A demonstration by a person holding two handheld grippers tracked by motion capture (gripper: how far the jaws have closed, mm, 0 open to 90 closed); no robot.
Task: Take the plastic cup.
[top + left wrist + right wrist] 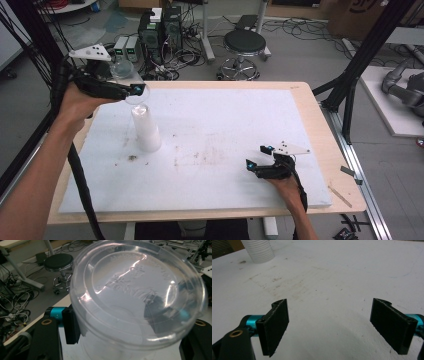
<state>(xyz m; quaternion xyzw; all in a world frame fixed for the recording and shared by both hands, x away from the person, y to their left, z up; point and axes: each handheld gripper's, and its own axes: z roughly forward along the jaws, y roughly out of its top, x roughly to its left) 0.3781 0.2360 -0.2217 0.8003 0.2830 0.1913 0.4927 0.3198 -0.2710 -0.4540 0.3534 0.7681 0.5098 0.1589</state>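
Note:
My left gripper is raised over the back left of the white board, shut on a clear plastic cup. In the left gripper view the clear cup sits between the two black pads, its round embossed face turned to the camera. Right below it a tall stack of white cups stands on the board, its ribbed base also in the right gripper view. My right gripper rests on the board at the front right, open, with nothing between its jaws.
The white board lies on a wooden table and bears faint brown stains. Beyond the table's far edge are a black stool, computer cases and floor cables. A black frame post stands at the right.

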